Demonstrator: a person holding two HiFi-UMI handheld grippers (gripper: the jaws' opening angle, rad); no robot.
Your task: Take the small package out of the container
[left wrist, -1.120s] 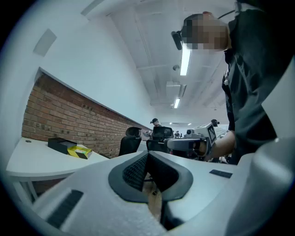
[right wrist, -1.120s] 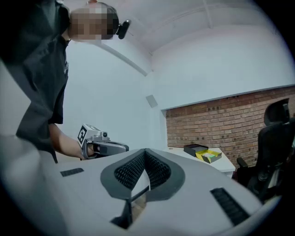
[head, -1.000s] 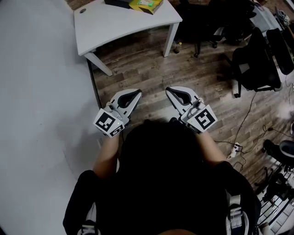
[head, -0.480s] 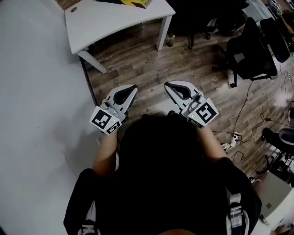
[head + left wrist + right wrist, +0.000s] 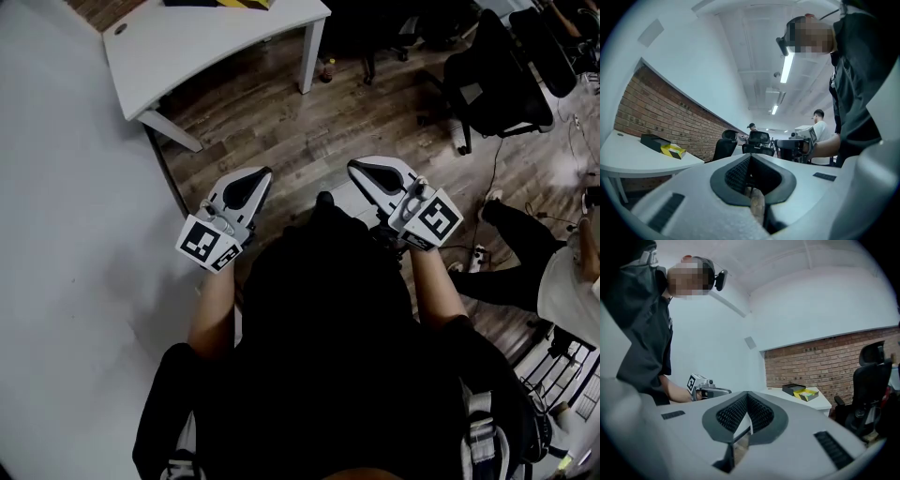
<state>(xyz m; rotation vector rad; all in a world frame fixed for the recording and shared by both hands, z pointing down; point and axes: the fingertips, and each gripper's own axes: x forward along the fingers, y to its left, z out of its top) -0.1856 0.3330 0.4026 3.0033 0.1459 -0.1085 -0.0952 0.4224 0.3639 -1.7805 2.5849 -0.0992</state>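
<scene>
Both grippers shut and empty, held level over the floor, well away from the table.

The left gripper (image 5: 263, 173) and right gripper (image 5: 355, 167) point forward side by side in front of the person, above the wood floor (image 5: 309, 131). Each gripper's own view shows its jaws pressed together with nothing between them. The white table (image 5: 216, 47) stands ahead and to the left, against a brick wall. On it a yellow box (image 5: 806, 393) lies flat, just beside a black box (image 5: 791, 388) and on the side nearer the table's front edge. The yellow box seems open upward with something pale inside, though whether that is the package cannot be told. It is too small to tell which way its long side runs.
</scene>
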